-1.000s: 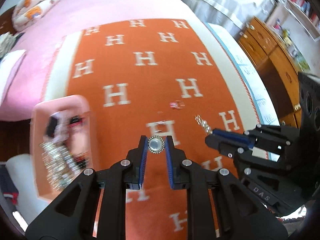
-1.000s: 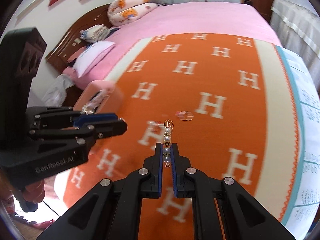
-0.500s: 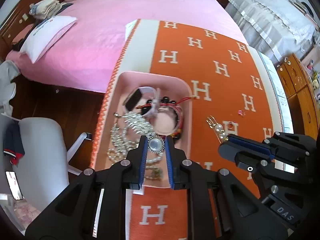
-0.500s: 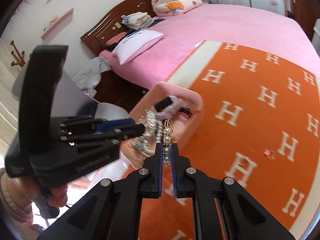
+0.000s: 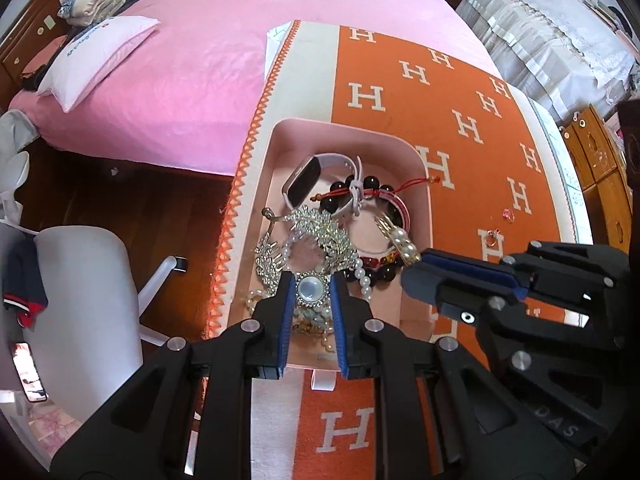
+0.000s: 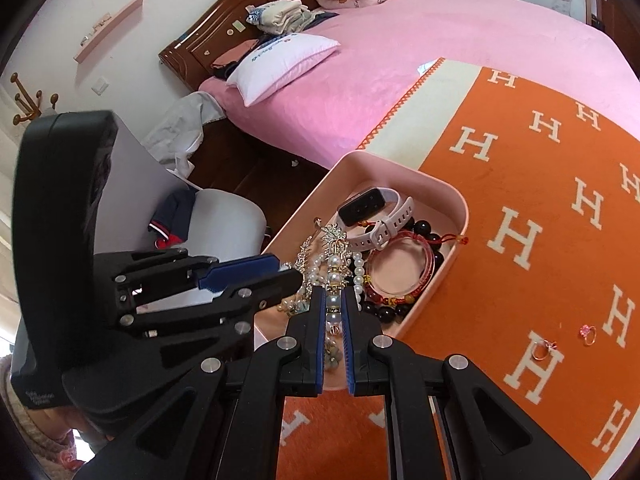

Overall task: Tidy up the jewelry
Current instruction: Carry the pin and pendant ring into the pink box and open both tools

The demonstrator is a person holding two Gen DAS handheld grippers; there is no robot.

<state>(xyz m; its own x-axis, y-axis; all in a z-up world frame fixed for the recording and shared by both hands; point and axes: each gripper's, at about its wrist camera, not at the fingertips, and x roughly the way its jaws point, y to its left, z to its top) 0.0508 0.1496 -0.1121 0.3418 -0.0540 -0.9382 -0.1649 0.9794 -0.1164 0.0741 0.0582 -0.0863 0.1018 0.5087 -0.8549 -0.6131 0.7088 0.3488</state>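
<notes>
On the orange blanket (image 5: 400, 60) sits a pink tray (image 5: 424, 168) heaped with jewelry, above which the left gripper (image 5: 310, 292) pinches a round pearl brooch (image 5: 309, 290) and the right gripper (image 6: 334, 300) clamps a pearl hair clip (image 6: 335, 276), while two small rings (image 6: 544, 349) lie apart on the blanket.

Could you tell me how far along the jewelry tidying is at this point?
Mostly done: the pink tray holds a watch, bracelets and pearls. In hand: the left gripper grips a round brooch, the right gripper a pearl earring. Left: two rings on the blanket.
</notes>
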